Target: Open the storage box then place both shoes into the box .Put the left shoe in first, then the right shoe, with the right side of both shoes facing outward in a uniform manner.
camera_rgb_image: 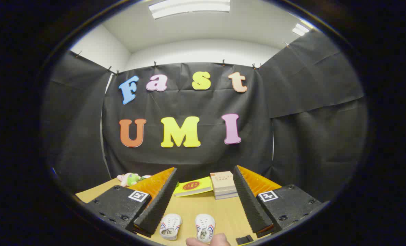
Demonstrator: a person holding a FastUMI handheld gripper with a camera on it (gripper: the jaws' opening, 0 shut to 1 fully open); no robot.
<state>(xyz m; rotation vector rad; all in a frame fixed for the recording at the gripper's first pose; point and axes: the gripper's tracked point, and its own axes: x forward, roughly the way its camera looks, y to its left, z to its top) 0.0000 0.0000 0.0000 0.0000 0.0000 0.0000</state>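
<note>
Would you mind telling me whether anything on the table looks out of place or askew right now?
Nothing stands out. The two small white shoes stand side by side between the open hand-held gripper fingers, toes pointing the same way. A fingertip touches the right one. Books lie neatly beyond.

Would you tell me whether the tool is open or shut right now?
Open: the tool has its fingers spread wide apart, with two small white shoes on the table between them, untouched.

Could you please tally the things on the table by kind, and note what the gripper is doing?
Shoes: 2, one and the other, between the open gripper's fingers
Books: 2, yellow-green and pale stacked, beyond the fingers
Plush toys: 1
Small black pieces: 1
Total: 6
</note>
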